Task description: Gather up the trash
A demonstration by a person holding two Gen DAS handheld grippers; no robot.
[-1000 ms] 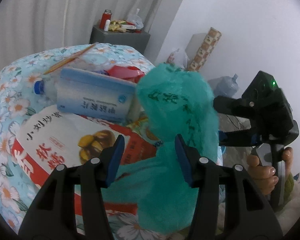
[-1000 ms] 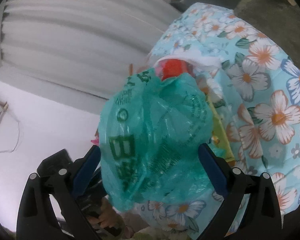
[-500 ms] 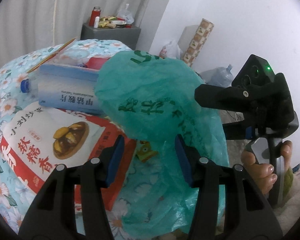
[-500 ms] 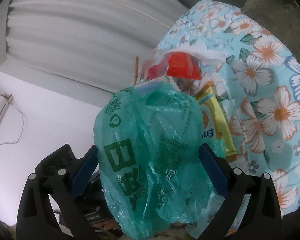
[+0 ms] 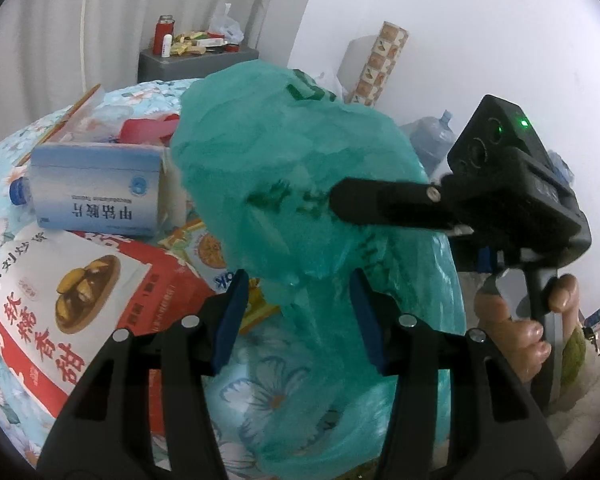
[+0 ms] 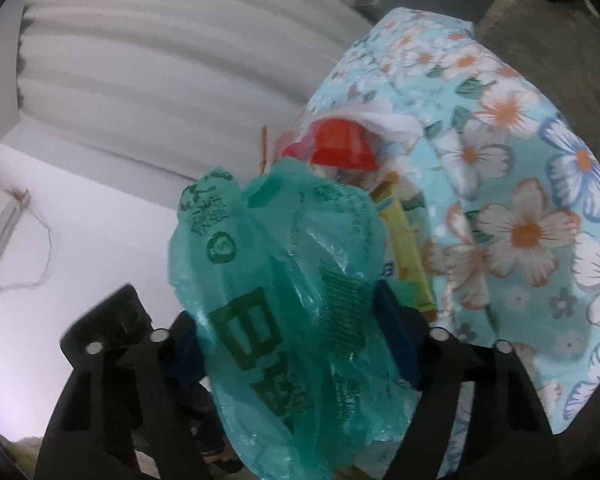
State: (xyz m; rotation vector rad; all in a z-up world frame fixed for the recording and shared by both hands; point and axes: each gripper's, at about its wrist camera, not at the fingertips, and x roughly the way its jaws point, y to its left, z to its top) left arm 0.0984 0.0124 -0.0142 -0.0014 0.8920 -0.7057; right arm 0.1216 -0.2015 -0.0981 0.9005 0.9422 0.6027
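A green plastic bag [image 5: 300, 184] hangs at the table's edge, between both grippers. My left gripper [image 5: 298, 312] has its jaws apart with bag film between them. My right gripper [image 6: 292, 336] has narrowed its jaws around the bag [image 6: 284, 280]; whether it pinches the film is unclear. It shows in the left wrist view [image 5: 512, 208] at the right. Trash lies on the floral cloth: a red and white chestnut packet [image 5: 64, 292], a blue and white box [image 5: 96, 192], a water bottle [image 5: 18, 190], a red wrapper [image 5: 148, 130], and a yellow wrapper [image 6: 404, 248].
The table wears a floral cloth [image 6: 520, 208]. A grey cabinet [image 5: 196, 62] with a red can and clutter stands behind it by the curtain. A patterned roll [image 5: 380, 64] and a water jug [image 5: 436, 136] stand against the white wall.
The bag has risen and billowed wider. The right gripper's jaws have narrowed around it and it has moved closer to the left gripper.
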